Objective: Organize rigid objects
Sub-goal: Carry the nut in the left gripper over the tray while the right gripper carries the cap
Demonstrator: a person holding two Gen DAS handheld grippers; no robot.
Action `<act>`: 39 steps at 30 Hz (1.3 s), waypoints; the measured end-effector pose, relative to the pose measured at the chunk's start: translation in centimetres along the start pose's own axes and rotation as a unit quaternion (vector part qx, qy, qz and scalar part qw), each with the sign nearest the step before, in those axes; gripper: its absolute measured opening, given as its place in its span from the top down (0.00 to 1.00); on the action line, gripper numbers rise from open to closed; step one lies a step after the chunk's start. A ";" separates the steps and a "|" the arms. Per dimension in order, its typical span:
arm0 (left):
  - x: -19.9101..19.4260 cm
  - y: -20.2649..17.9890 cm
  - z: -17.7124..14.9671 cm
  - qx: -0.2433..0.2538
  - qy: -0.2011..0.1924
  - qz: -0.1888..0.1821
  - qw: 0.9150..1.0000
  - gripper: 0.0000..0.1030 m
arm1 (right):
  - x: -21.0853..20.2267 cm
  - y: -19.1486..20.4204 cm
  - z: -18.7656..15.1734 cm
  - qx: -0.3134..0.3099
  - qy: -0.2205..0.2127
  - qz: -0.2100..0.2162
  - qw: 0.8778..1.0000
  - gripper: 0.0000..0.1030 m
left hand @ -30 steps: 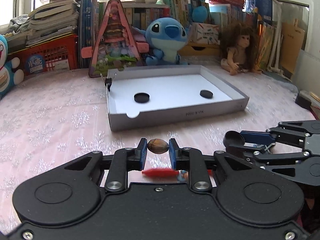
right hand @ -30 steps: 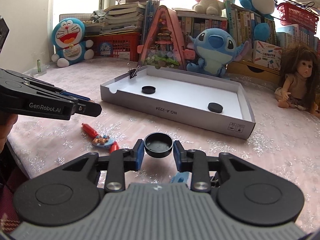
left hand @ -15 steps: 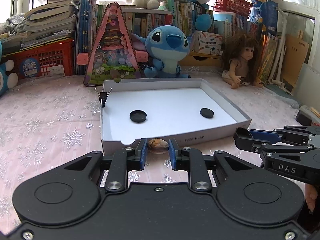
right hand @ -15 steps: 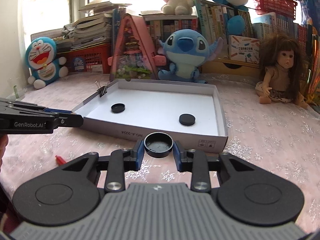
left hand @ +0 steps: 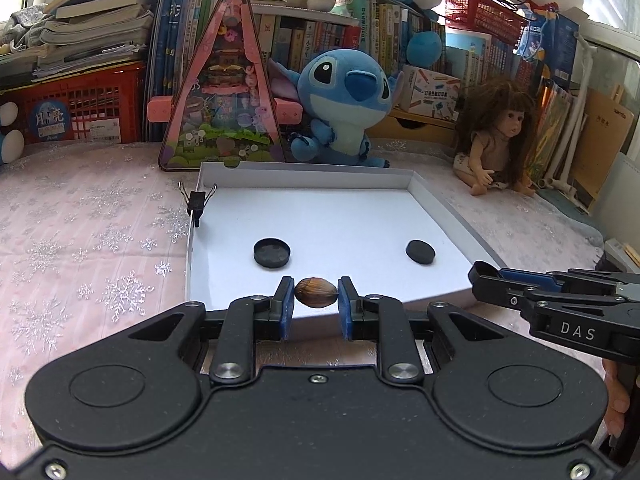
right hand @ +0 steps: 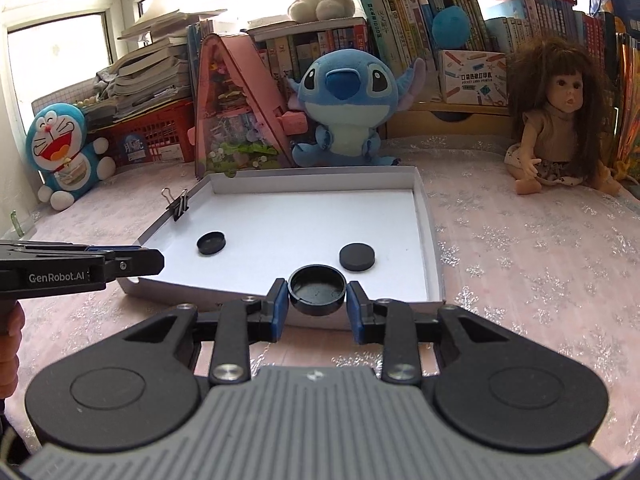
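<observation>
- Left gripper (left hand: 316,299) pinches a brown nut (left hand: 316,298) end to end between its blue pads, the nut held in the air over the near edge of the white tray (left hand: 440,204).
- Right gripper (right hand: 317,298) is clamped on a black cap (right hand: 317,289), hollow side up, also at the tray's near wall, nearer its right corner.
- Inside the tray, two black pieces lie flat and well apart: an open cap (left hand: 272,253) on the left, a solid disc (left hand: 420,252) on the right. They sit in the near half of the tray.
- The whole far half of the tray floor is bare white, plenty of open room beyond both pieces.
- A black binder clip (left hand: 196,201) stands on the tray's left wall, toward the far corner.
- The tray's far wall is just in front of the blue plush (left hand: 344,104) and the pink triangular toy house (left hand: 224,96).
- A doll (right hand: 556,120) sits off the tray's far right corner, clear of the rim.
- Snowflake tablecloth (left hand: 92,240) lies open on the left of the tray.
</observation>
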State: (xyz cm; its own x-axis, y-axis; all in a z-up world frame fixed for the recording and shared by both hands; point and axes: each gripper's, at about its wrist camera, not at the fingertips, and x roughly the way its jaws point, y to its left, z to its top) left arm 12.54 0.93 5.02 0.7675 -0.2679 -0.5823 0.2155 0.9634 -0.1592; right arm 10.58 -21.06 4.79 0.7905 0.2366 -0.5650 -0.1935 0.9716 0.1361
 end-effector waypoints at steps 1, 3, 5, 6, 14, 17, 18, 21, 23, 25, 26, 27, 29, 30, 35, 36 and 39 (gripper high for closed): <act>0.2 0.1 0.1 -0.001 0.000 0.002 1.000 0.79 | 0.1 -0.1 0.2 0.001 0.000 -0.002 1.000 0.65; 0.7 0.4 0.5 -0.004 0.003 0.006 1.000 0.79 | 0.4 -0.5 0.5 0.003 0.003 -0.007 1.000 0.65; 1.2 0.8 0.8 -0.007 0.007 0.010 1.000 0.79 | 0.8 -0.9 0.8 0.008 0.006 -0.010 1.000 0.65; 1.4 1.1 1.1 -0.009 0.008 0.014 1.000 0.79 | 1.0 -1.1 1.0 0.011 0.009 -0.012 1.000 0.65; 3.7 2.7 2.4 -0.024 0.034 0.023 0.999 0.79 | 3.0 -2.5 2.4 0.027 0.034 -0.022 0.999 0.65; 4.5 2.9 2.9 -0.028 0.039 0.019 0.999 0.79 | 3.9 -3.1 3.1 0.037 0.045 -0.018 0.998 0.65; 4.8 2.9 3.2 -0.028 0.040 0.017 0.999 0.79 | 4.2 -3.2 3.3 0.039 0.048 -0.016 0.998 0.65; 6.1 3.1 4.1 -0.030 0.049 0.015 0.998 0.79 | 5.4 -3.4 3.9 0.040 0.060 -0.015 0.997 0.65; 7.0 3.3 4.6 -0.039 0.056 0.017 0.998 0.79 | 6.2 -3.5 4.3 0.042 0.069 -0.012 0.997 0.65; 7.8 3.7 5.0 -0.046 0.063 0.017 0.997 0.79 | 7.0 -3.5 4.6 0.042 0.077 -0.009 0.996 0.65; 8.2 3.8 5.2 -0.048 0.066 0.018 0.997 0.79 | 7.3 -3.5 4.7 0.040 0.080 -0.008 0.996 0.65; 8.6 3.8 5.3 -0.048 0.069 0.016 0.996 0.79 | 7.6 -3.4 4.8 0.038 0.083 -0.008 0.996 0.65; 9.2 3.9 5.4 -0.048 0.075 0.015 0.996 0.79 | 8.1 -3.4 5.0 0.032 0.088 -0.010 0.996 0.65; 9.5 3.8 5.4 -0.047 0.078 0.014 0.996 0.79 | 8.3 -3.3 5.0 0.029 0.092 -0.011 0.995 0.65; 10.3 3.3 5.2 -0.035 0.084 0.017 0.996 0.79 | 9.1 -3.4 5.1 0.024 0.101 -0.011 0.995 0.65; 10.4 3.2 5.2 -0.032 0.084 0.019 0.996 0.79 | 9.1 -3.3 5.2 0.023 0.102 -0.012 0.994 0.65; 10.7 3.0 5.2 -0.028 0.084 0.024 0.996 0.79 | 9.3 -3.2 5.2 0.020 0.103 -0.012 0.994 0.64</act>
State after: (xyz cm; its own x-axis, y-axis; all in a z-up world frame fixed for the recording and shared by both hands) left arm 24.56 0.90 2.43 0.6636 -0.2217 -0.7145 0.1437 0.9751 -0.1690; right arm 21.58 -21.97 3.30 0.6578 0.2125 -0.7225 -0.1502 0.9771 0.1507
